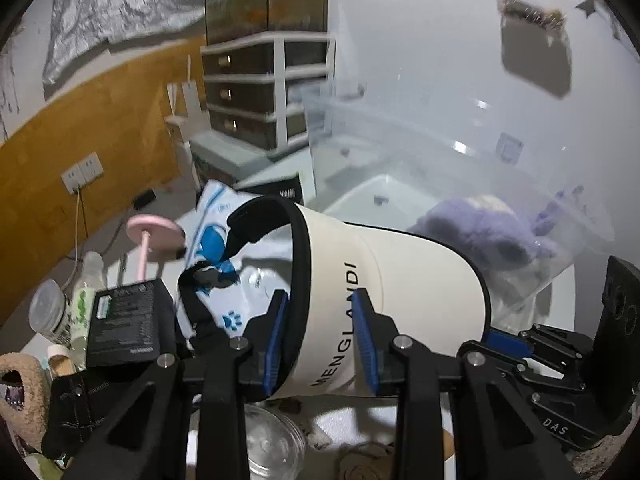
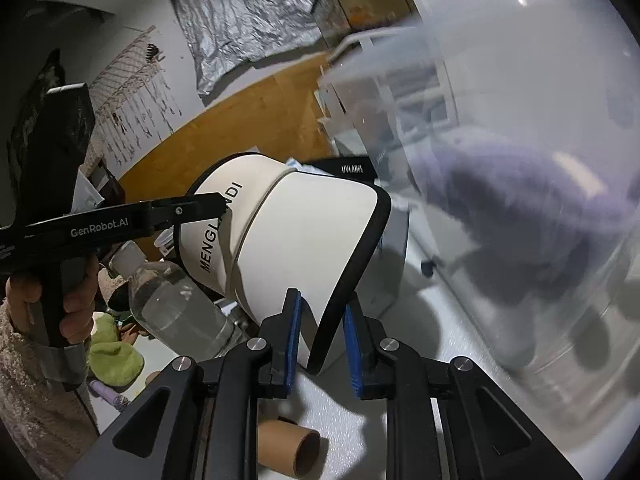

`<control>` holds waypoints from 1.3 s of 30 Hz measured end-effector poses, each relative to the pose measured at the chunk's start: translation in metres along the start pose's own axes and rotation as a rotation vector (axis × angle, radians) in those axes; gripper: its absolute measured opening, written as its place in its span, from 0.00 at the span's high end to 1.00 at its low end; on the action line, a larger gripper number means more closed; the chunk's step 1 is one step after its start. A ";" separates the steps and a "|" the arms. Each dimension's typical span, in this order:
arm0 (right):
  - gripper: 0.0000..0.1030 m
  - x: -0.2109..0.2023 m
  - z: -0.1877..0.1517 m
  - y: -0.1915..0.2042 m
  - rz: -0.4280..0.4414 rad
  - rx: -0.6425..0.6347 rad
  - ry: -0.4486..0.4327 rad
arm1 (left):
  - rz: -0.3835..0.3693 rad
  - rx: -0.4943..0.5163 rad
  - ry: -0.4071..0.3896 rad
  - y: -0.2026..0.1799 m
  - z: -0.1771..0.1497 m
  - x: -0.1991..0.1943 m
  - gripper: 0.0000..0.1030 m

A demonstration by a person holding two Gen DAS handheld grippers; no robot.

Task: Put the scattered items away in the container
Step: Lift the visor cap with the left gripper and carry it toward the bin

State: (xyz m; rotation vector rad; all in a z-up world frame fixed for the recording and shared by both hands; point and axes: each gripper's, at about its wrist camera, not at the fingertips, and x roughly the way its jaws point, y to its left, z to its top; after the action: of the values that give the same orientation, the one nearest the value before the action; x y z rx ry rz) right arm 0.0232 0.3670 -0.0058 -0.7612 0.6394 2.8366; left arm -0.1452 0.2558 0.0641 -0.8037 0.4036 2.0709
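Cream fabric sun visor [image 1: 404, 276] with black trim and black lettering, lifted above the white table [image 2: 424, 340] between both tools. Left gripper [image 1: 322, 340] astride the headband, blue-padded fingers [image 1: 366, 340] on either side of the lettered band; contact on the inner pad probably made, though blur and angle leave that unsure. Right gripper [image 2: 322, 344] clamped on the black-edged tip of the brim, blue fingers [image 2: 292, 340] drawn close with the brim edge pinched between them. Same right tool visible at lower right in the left wrist view, gripping the brim's end. Hand [image 2: 52, 300] in a fuzzy sleeve wrapped around the left tool's handle.

Clear plastic storage container [image 1: 400, 152] just beyond the visor, holding a fluffy lilac plush item [image 1: 480, 228]. Below and beside the visor: a white pouch with blue paw prints [image 1: 224, 240], a small black carton [image 1: 124, 328], a clear plastic bottle [image 2: 176, 304], a brown cardboard tube [image 2: 288, 448], a green cloth [image 2: 112, 352] and a clear round lid [image 1: 272, 444].
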 end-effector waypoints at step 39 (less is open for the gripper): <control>0.79 -0.142 0.117 0.047 -0.143 -0.360 -0.430 | 0.079 -0.024 -0.574 -0.060 0.064 -0.145 0.71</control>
State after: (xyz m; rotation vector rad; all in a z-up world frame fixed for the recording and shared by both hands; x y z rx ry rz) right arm 0.0824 0.3730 0.1746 -0.2012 0.0120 2.8705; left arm -0.0602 0.2375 0.2095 -0.1818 0.0912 2.2672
